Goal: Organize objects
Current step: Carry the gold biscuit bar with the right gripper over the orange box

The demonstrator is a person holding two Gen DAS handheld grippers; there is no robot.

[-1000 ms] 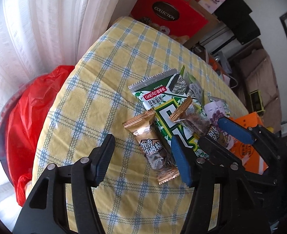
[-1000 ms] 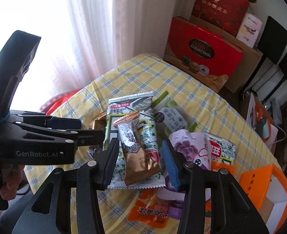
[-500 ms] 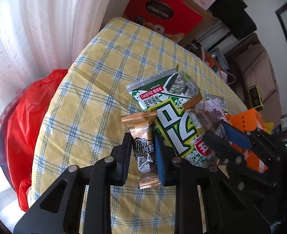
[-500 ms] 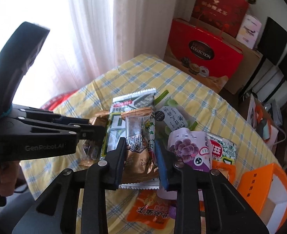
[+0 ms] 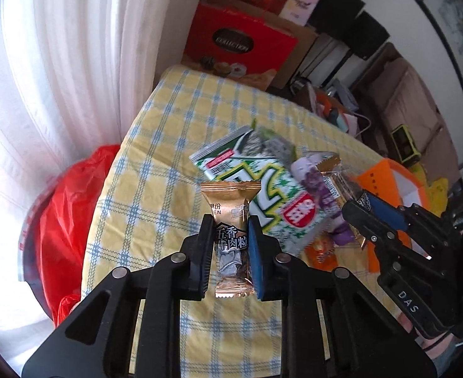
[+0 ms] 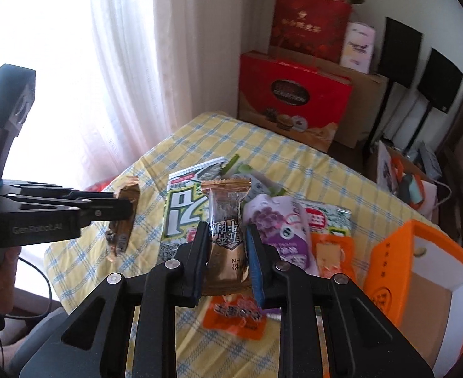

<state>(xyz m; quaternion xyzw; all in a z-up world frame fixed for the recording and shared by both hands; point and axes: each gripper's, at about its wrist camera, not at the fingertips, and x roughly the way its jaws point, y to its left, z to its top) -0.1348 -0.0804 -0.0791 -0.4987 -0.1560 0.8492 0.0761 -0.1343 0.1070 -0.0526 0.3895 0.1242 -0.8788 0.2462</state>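
Lifting two snacks off the worktop (image 5: 156, 163) | left tool (image 5: 231, 249) clenched on gold packet (image 5: 231, 220), right tool (image 6: 226, 252) clenched on brown packet (image 6: 226, 220) | next I carry both to orange box (image 6: 389, 252) at 3 o'clock

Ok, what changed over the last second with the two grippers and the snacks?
Both jaws have just closed: left gripper took one gold beef packet, right gripper the other gold packet. Both lifted off the pile. The green seaweed pack, purple pouch and orange box stayed put.
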